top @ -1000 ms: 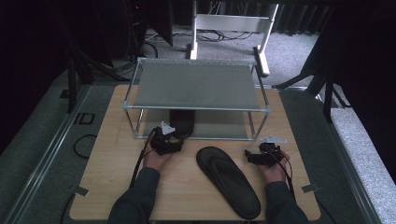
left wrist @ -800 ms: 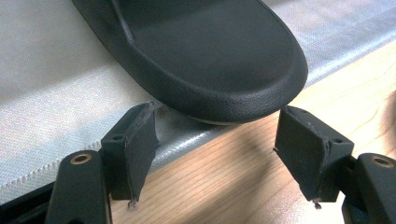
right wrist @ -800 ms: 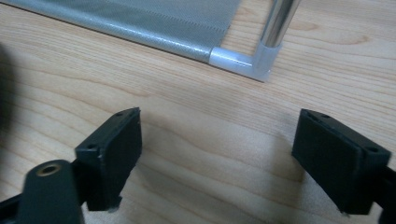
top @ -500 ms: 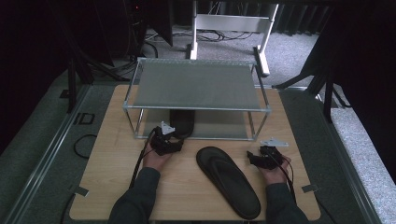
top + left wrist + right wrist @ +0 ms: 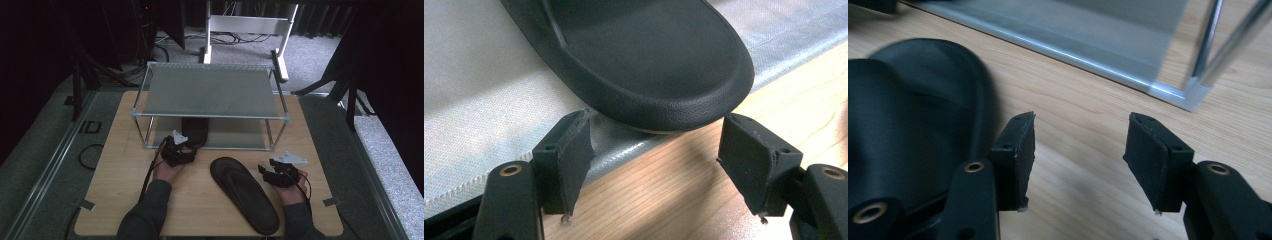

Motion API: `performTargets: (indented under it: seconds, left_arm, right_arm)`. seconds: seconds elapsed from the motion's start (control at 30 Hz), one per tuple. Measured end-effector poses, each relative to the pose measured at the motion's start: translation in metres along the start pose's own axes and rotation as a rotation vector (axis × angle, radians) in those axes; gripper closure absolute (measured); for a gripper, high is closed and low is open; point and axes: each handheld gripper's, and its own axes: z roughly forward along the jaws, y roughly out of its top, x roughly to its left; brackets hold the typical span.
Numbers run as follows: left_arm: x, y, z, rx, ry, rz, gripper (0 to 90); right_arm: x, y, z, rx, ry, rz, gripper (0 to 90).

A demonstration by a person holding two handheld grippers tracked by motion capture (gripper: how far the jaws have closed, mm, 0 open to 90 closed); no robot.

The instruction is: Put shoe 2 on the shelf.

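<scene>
One black sandal (image 5: 243, 192) lies on the wooden table (image 5: 120, 195), toe end toward the rack. A second black sandal (image 5: 195, 131) rests on the rack's lower shelf (image 5: 474, 100), its rounded end (image 5: 659, 65) overhanging the shelf edge. My left gripper (image 5: 177, 150) sits right at that end, and its jaws (image 5: 659, 165) stand open on either side without pressing it. My right gripper (image 5: 277, 172) hovers just right of the table sandal (image 5: 908, 135). Its jaws (image 5: 1078, 160) have just been closing, with only bare wood between them.
A two-tier metal rack (image 5: 210, 92) with mesh shelves stands at the back of the table; its front rail (image 5: 1088, 50) and corner leg (image 5: 1208, 40) lie ahead of the right gripper. Cables trail from both grippers. A white stand (image 5: 245, 25) is on the floor beyond.
The right gripper has shifted slightly toward the near side and leftward beside the table sandal. The left gripper and both sandals have stayed put.
</scene>
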Motion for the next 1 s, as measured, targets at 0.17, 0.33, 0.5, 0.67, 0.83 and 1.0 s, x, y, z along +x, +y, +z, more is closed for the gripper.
performTargets:
  seconds: [0.17, 0.33, 0.5, 0.67, 0.83, 1.0]
  left_arm:
    - [0.000, 0.000, 0.000, 0.000, 0.001, 0.001, 30.3]
    - [0.000, 0.000, 0.000, 0.000, 0.001, 0.001, 30.3]
    - [0.000, 0.000, 0.000, 0.000, 0.001, 0.000, 30.3]
    - [0.000, 0.000, 0.000, 0.000, 0.002, 0.001, 30.3]
    - [0.000, 0.000, 0.000, 0.000, 0.002, 0.002, 30.3]
    - [0.000, 0.000, 0.000, 0.000, 0.001, 0.001, 30.3]
  right_arm:
    - [0.010, 0.002, -0.009, -0.031, 0.037, 0.002, 45.6]
    - [0.018, 0.004, -0.016, -0.043, 0.061, -0.015, 45.3]
    - [0.030, 0.004, -0.024, -0.059, 0.097, -0.036, 44.3]
    - [0.039, -0.001, -0.030, -0.074, 0.126, -0.032, 44.8]
    - [0.043, -0.004, -0.028, -0.065, 0.135, -0.046, 46.0]
    - [0.046, -0.006, -0.021, -0.030, 0.148, -0.057, 48.7]
